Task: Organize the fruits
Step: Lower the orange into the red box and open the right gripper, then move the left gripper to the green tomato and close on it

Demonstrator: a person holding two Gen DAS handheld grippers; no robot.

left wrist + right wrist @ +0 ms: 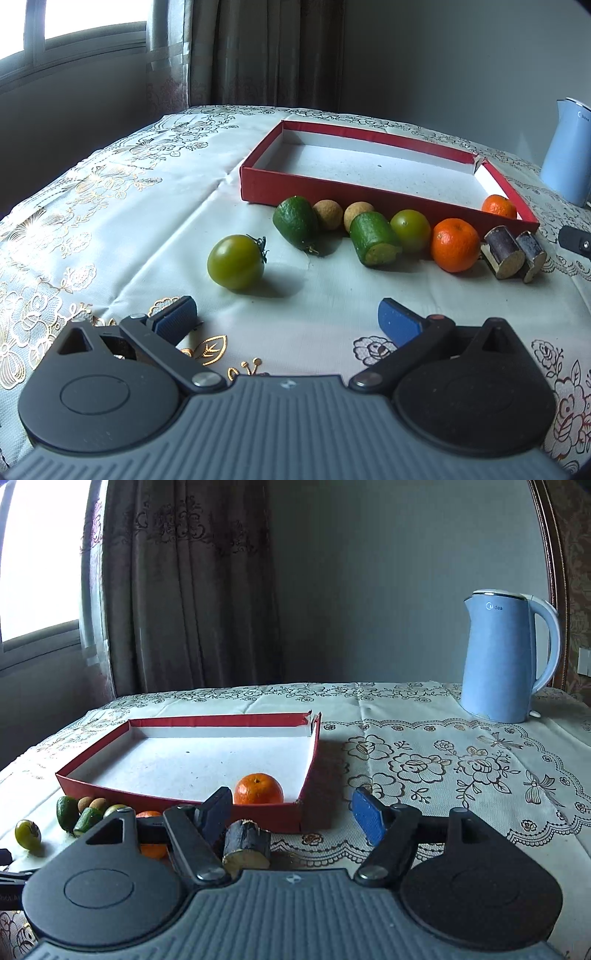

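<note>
A red box (325,188) with a white floor holds one orange (498,206) in its near right corner; the box (184,801) and orange (258,789) also show in the right wrist view. In front of the box lie a green tomato (236,261), two cucumber pieces (295,218) (375,238), two brown round fruits (328,214), a second green tomato (410,229), an orange (455,244) and two dark sugarcane pieces (504,256). My left gripper (286,319) is open and empty just before the green tomato. My right gripper (291,814) is open and empty above a sugarcane piece (246,849).
A light blue kettle (506,657) stands at the back right of the table (443,760), which has a floral lace cloth. A curtain and window lie behind the table. The right gripper's edge (576,240) shows at the right of the left wrist view.
</note>
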